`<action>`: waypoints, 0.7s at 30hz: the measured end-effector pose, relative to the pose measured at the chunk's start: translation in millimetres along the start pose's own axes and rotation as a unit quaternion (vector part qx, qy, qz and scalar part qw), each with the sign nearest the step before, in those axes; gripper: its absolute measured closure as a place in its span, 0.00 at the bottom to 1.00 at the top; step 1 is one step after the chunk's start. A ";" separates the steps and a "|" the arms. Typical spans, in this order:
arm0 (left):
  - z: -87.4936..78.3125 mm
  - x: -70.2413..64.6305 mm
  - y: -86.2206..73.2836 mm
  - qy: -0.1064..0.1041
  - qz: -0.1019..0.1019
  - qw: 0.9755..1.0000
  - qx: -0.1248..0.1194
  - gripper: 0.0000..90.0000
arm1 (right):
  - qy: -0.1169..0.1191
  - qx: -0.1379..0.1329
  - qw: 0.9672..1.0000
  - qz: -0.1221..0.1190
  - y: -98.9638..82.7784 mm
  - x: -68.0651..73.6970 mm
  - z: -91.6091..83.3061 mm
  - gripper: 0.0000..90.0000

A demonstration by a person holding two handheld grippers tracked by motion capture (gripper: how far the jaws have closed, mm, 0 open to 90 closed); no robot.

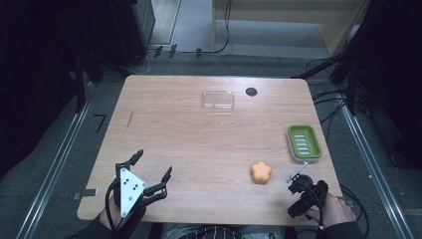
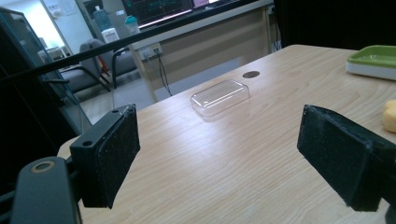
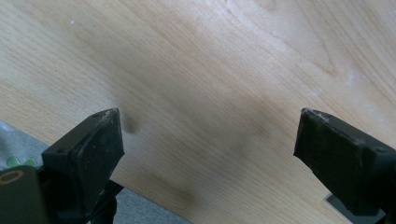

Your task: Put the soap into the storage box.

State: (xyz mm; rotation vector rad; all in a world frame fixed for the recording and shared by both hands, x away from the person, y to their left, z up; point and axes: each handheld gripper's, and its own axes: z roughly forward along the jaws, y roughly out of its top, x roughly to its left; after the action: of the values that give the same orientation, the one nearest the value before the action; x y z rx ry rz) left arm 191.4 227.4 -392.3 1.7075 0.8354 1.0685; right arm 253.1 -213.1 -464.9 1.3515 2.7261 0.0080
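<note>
An orange flower-shaped piece (image 1: pixel 261 172) lies on the wooden table (image 1: pixel 199 144), right of centre near the front. A green soap dish (image 1: pixel 304 143) stands just behind it by the right edge. My left gripper (image 1: pixel 152 167) rests at the front left, open, with nothing between its jaws. Its own view looks across the table past the open left gripper (image 2: pixel 219 154) to the orange piece (image 2: pixel 390 115) and the green dish (image 2: pixel 373 58). My right gripper (image 1: pixel 300 188) is held at the front right corner, tilted down over bare wood. In its own view the right gripper (image 3: pixel 208 135) stands open and empty.
A clear plastic lid (image 1: pixel 218 99) lies at the far middle of the table, also in the left gripper view (image 2: pixel 220 97). Beside it is a dark round hole (image 1: pixel 251 91). Cables run along the floor past the table's far and right sides. The table's front edge lies close to my right gripper.
</note>
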 end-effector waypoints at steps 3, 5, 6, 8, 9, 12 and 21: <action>-0.4 0.4 -0.3 0.001 -0.002 1.000 -0.002 0.15 | -0.003 -0.003 1.000 -0.006 0.4 1.1 -0.9 0.08; -0.4 1.0 -0.4 0.003 -0.002 1.000 -0.001 0.15 | -0.006 -0.007 1.000 -0.007 1.3 2.5 -1.3 0.08; -0.3 0.8 -0.6 0.002 -0.001 1.000 -0.001 0.15 | -0.005 -0.009 1.000 -0.013 2.0 3.0 -1.5 0.07; -0.3 0.7 -0.5 0.001 -0.001 1.000 -0.001 0.15 | -0.008 -0.013 1.000 -0.023 3.6 4.2 -1.5 0.07; -0.2 0.7 -0.5 0.001 -0.001 1.000 -0.001 0.15 | -0.008 -0.015 1.000 -0.025 4.4 5.5 -1.5 0.07; 0.2 -0.1 0.2 0.002 -0.002 1.000 -0.001 0.15 | -0.013 -0.018 0.999 -0.032 6.5 7.2 -1.4 0.06; 0.9 -1.7 0.6 0.000 0.005 1.000 0.001 0.15 | -0.016 -0.039 0.998 -0.054 17.9 6.5 -5.2 0.04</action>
State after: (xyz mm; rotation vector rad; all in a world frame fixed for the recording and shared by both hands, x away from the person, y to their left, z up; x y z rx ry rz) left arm 191.6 225.4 -392.4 1.7148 0.8284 1.0748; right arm 262.9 -196.9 -459.4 1.1718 2.7375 0.0830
